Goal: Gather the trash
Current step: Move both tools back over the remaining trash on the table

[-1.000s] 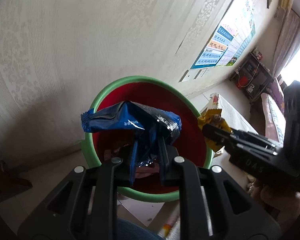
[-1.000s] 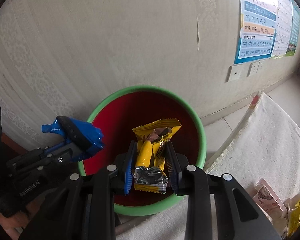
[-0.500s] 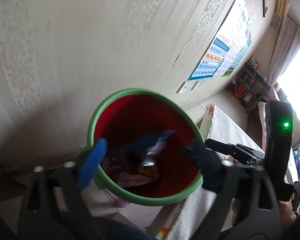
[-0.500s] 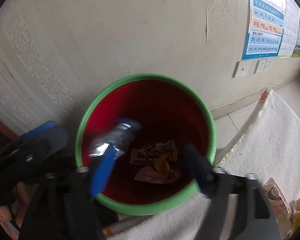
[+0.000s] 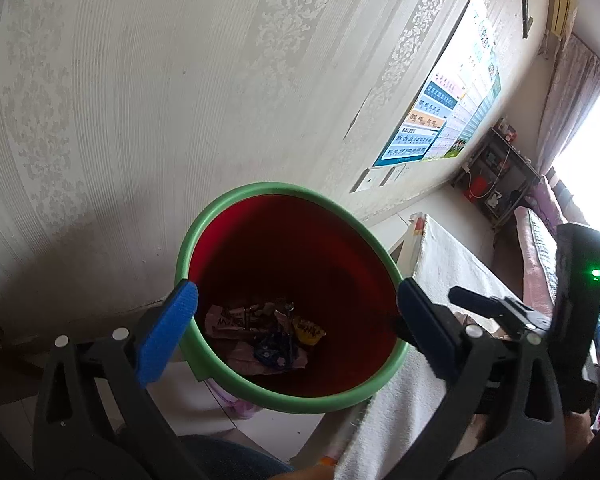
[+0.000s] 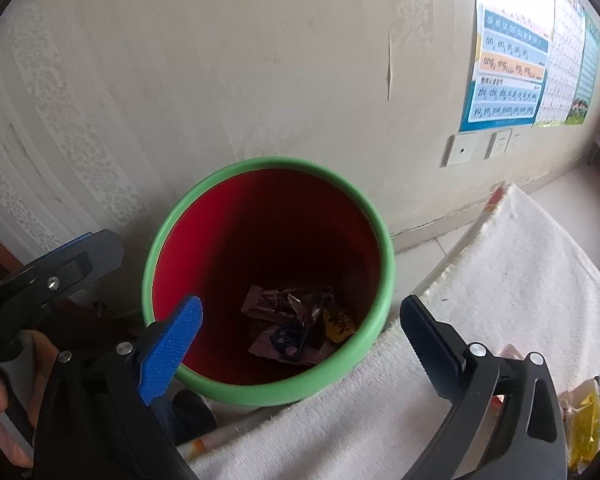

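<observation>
Now both grippers' fingers [image 5: 167, 336] [image 6: 432, 344] are opening above the bin [image 5: 260, 190], empty.

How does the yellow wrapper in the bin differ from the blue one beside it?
The yellow wrapper lies toward the right of the pile, against the bin's red wall; the blue wrapper lies nearer the middle, on the pinkish wrappers. The yellow one shows dark print on a bright face; the blue one is dark with small pale marks. Both are crumpled and rest at the bottom of the green-rimmed bin, clear of either tongs.
</observation>
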Demonstrator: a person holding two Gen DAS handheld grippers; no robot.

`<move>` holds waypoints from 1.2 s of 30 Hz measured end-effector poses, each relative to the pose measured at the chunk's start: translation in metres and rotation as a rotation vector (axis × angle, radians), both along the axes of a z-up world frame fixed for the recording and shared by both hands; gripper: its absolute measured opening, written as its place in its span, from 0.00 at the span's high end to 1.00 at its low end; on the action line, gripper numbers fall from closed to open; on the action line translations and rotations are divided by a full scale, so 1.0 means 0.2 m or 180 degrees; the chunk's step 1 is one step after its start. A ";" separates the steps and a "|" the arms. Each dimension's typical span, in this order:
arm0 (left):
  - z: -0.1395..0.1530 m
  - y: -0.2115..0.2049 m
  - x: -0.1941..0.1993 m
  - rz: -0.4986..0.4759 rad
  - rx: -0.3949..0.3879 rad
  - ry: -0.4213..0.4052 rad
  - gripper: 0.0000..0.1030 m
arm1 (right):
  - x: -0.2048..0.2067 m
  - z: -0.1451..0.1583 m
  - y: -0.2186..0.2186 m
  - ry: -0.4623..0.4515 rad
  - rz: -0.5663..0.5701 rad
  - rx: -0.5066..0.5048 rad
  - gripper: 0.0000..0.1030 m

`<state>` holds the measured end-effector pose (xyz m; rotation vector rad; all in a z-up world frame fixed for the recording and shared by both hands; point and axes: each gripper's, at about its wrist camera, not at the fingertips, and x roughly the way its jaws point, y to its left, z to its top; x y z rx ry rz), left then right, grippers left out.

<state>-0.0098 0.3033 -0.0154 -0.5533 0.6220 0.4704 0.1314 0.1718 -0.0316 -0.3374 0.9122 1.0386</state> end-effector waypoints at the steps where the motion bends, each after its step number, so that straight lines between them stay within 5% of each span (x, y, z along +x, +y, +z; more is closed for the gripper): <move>1: 0.00 -0.01 0.00 -0.0002 0.0021 0.0000 0.05 | -0.01 0.01 -0.02 -0.0023 -0.0007 0.0016 0.07; 9: 0.05 -0.08 0.03 -0.0121 0.0012 -0.0016 0.05 | -0.04 0.09 -0.22 -0.0047 -0.0140 0.0105 0.07; 21: 0.08 -0.46 0.18 -0.0651 -0.0033 -0.0012 0.05 | -0.02 0.17 -0.73 -0.0075 -0.0607 0.0109 0.07; 36: 0.01 -0.88 0.39 -0.1370 -0.0070 0.0209 0.05 | 0.10 0.08 -1.45 0.0084 -0.1482 0.0020 0.07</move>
